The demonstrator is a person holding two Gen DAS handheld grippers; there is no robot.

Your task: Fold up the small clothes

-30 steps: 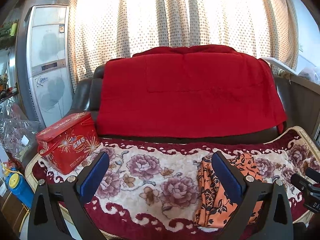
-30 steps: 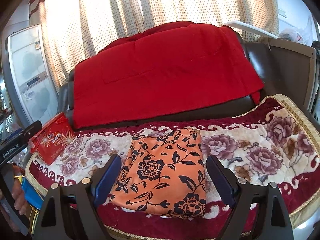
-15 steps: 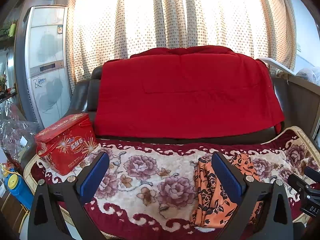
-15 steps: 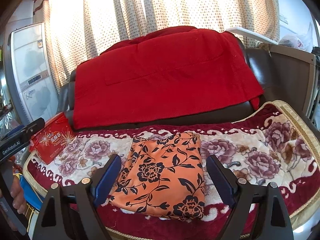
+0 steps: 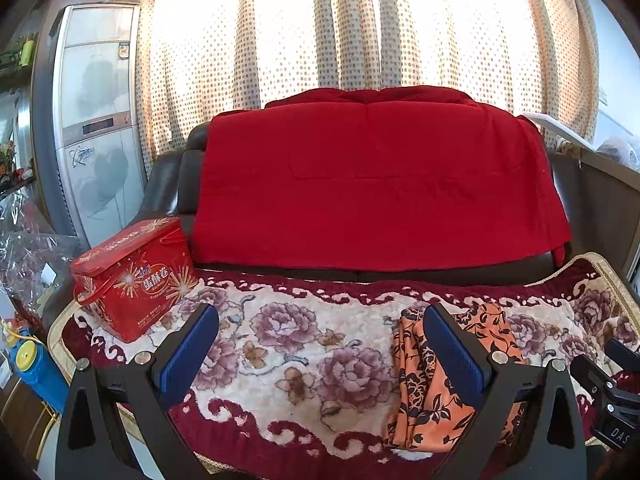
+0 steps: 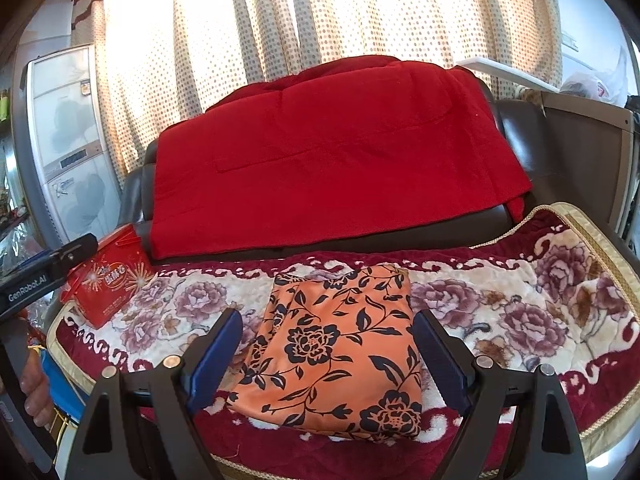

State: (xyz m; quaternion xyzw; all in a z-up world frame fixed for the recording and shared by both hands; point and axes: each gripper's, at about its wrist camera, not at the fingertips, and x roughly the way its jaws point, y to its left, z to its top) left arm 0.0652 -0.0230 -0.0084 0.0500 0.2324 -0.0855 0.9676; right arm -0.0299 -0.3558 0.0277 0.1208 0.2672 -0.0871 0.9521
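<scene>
folded orange floral garment [image 6: 340,344] near front edge of sofa blanket [image 6: 520,304] | soft, light, limp; best pinched at a corner | left gripper [image 5: 320,344] and right gripper [image 6: 328,356] fingers apart, empty

A dark leather sofa [image 5: 168,184] stands before backlit dotted curtains [image 5: 360,28]; a red blanket [image 5: 376,188] drapes its backrest, a tall air conditioner [image 5: 96,120] beside it.

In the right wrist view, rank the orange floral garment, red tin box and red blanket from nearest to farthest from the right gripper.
1. Orange floral garment, lying between the open fingers of the right gripper.
2. Red tin box, far left on the seat.
3. Red blanket, draped over the backrest.
</scene>
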